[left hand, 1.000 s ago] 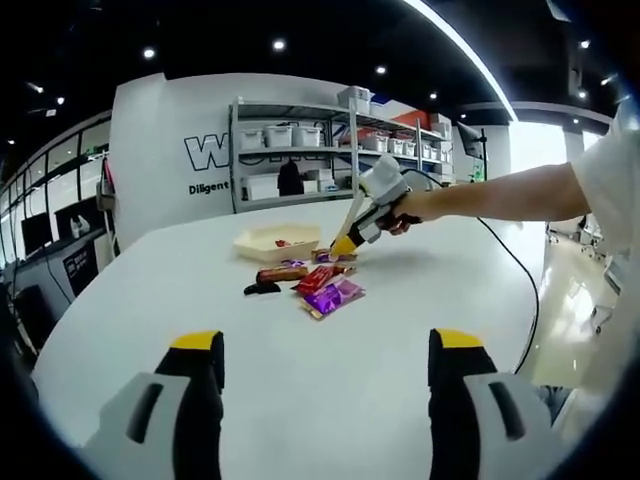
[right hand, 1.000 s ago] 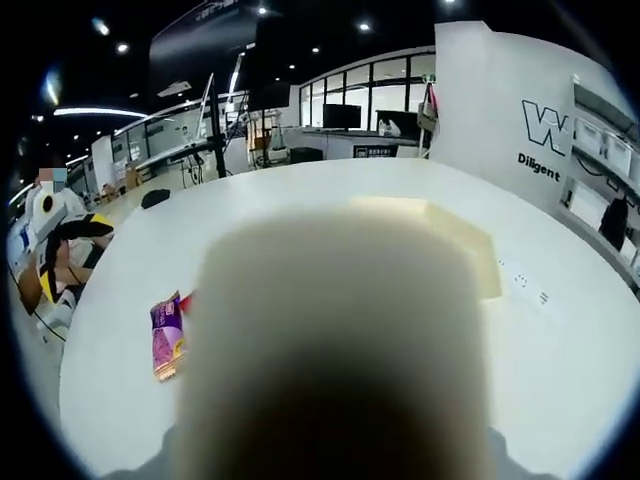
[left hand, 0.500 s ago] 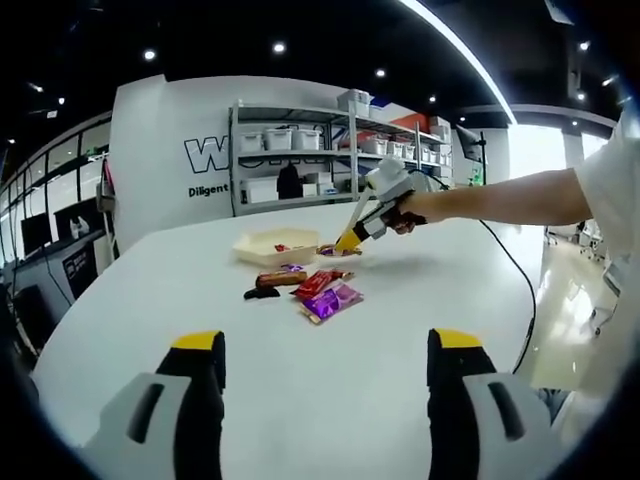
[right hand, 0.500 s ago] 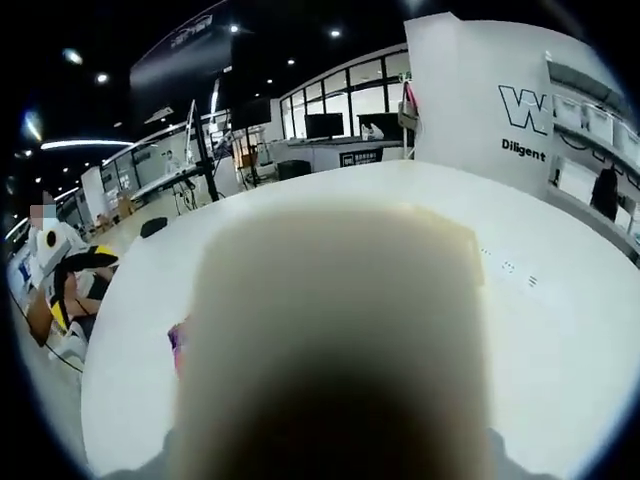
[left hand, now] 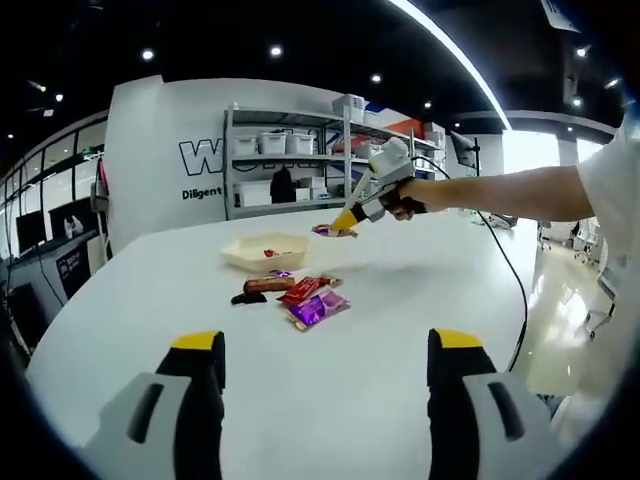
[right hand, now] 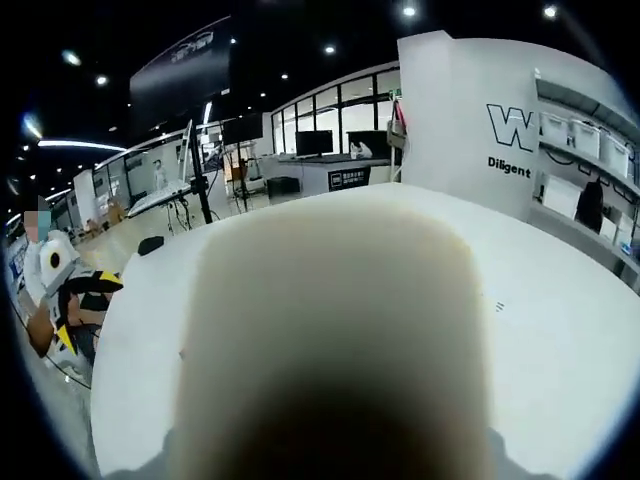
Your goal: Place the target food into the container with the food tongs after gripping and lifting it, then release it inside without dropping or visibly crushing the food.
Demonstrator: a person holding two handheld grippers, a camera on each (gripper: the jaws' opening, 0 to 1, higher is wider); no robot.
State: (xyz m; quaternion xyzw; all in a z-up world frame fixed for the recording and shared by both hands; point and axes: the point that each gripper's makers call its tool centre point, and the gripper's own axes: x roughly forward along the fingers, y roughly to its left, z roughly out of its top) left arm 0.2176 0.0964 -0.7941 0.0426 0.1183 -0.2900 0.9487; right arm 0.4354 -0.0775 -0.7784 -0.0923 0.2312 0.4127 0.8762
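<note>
white and wide, the counter [left hand: 400, 330] runs back to a wall with shelving [left hand: 290, 160] full of bins. in the left gripper view, the left tongs [left hand: 325, 375] rise from the bottom edge with yellow-tipped jaws set wide apart and nothing between them, over bare counter. farthest left of the things lies a small dark item [left hand: 246, 298], then a shallow cream container [left hand: 265, 252] with something red inside it. just in front of the container sits a cluster of wrapped snacks: a brown bar [left hand: 268, 284], a red packet [left hand: 300, 290] and a purple packet [left hand: 316, 308], touching or nearly so. further right, the right tongs [left hand: 345, 222] reach in on a bare arm [left hand: 500, 195], pinching a small wrapped snack [left hand: 331, 231] held in the air above the counter, near the container's right side. in the right gripper view, a blurred cream shape [right hand: 335, 340] covers the middle, with counter [right hand: 560, 330] around it.
</note>
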